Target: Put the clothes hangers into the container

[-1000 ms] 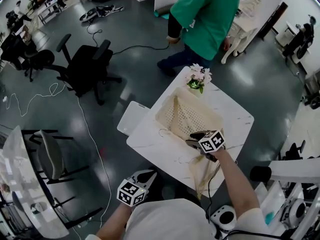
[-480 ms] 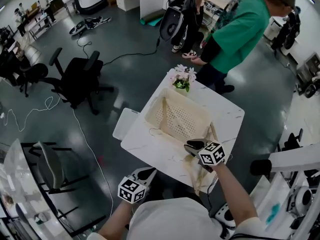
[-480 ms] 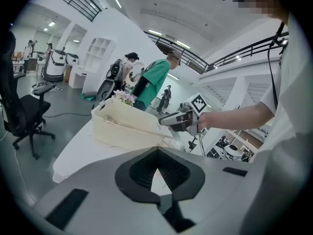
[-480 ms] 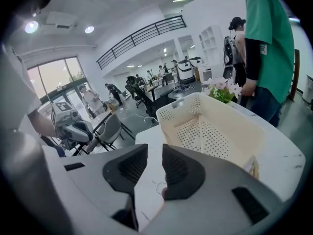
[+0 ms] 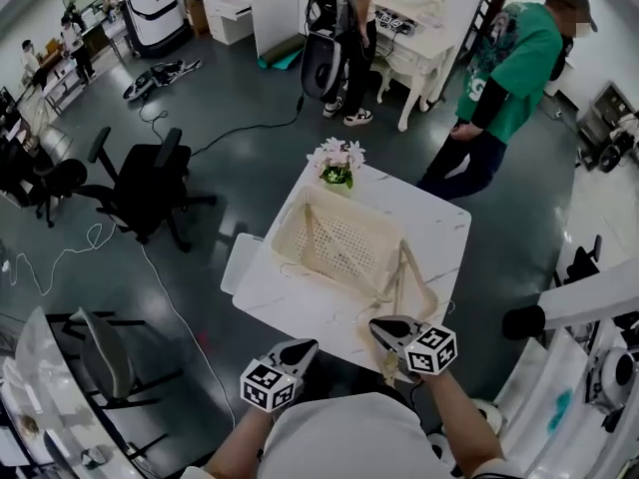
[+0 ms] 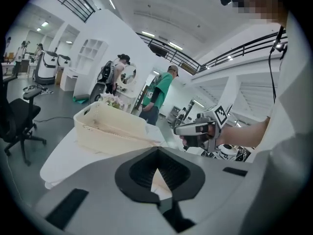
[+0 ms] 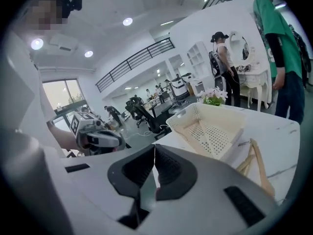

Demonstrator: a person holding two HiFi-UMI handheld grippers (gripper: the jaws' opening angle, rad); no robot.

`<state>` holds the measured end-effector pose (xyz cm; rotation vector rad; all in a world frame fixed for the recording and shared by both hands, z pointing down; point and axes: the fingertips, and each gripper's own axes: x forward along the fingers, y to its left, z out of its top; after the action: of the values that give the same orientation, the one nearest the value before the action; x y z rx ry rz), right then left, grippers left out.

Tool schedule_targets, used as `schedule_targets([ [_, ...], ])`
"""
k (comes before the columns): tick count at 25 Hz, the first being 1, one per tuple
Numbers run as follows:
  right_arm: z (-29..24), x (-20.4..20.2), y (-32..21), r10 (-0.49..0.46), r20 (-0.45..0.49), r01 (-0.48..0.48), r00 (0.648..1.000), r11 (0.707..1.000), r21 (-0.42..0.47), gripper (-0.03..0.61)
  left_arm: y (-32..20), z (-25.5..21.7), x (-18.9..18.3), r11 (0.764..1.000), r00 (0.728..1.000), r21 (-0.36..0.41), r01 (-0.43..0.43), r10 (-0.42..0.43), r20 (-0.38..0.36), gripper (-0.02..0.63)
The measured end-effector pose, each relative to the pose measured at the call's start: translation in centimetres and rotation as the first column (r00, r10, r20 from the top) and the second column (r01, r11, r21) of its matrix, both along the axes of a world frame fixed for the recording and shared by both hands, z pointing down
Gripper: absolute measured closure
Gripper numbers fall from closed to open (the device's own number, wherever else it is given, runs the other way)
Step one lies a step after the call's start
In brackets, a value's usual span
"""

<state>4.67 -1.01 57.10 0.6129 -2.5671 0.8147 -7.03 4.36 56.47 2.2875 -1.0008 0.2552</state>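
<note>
Two handheld grippers hover at the near edge of a white marble table (image 5: pixel 444 230), seen from above. The left gripper (image 5: pixel 303 349) sits off the table's near corner, its fingers together at the tips with nothing between them. The right gripper (image 5: pixel 379 325) is over the table's near edge; its fingers have just closed and now meet along a thin line, empty. A cream perforated basket (image 5: pixel 288 239) stands in the middle of the table. Just to its right, a wooden clothes hanger (image 5: pixel 405 275) lies on the tabletop outside the basket, its far end against the basket's near right corner and its near end just beyond the right gripper's tips. A pale hanger-like shape (image 5: pixel 312 233) lies inside the basket, hard to make out. A small pot of pink and white flowers (image 5: pixel 337 160) stands at the table's far corner. Beyond the table a person in a green shirt (image 5: pixel 509 68) stands on the grey floor, and a black office chair (image 5: pixel 140 183) stands well apart to the left.
</note>
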Motion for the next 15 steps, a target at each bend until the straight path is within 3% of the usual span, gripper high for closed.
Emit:
schedule_targets([
  [9, -1.6, 5.7, 2.6, 0.164, 0.045, -0.166, 0.985, 0.986, 0.027, 0.560, 0.1, -0.8, 3.3, 0.996, 0.996, 0.024, -0.091, 0.090, 0.005, 0.607],
  [15, -2.1, 7.2, 3.2, 0.230, 0.103, -0.233, 0.968, 0.972, 0.015, 0.560, 0.0, -1.2, 4.6, 0.992, 0.992, 0.039, -0.122, 0.122, 0.008, 0.607],
])
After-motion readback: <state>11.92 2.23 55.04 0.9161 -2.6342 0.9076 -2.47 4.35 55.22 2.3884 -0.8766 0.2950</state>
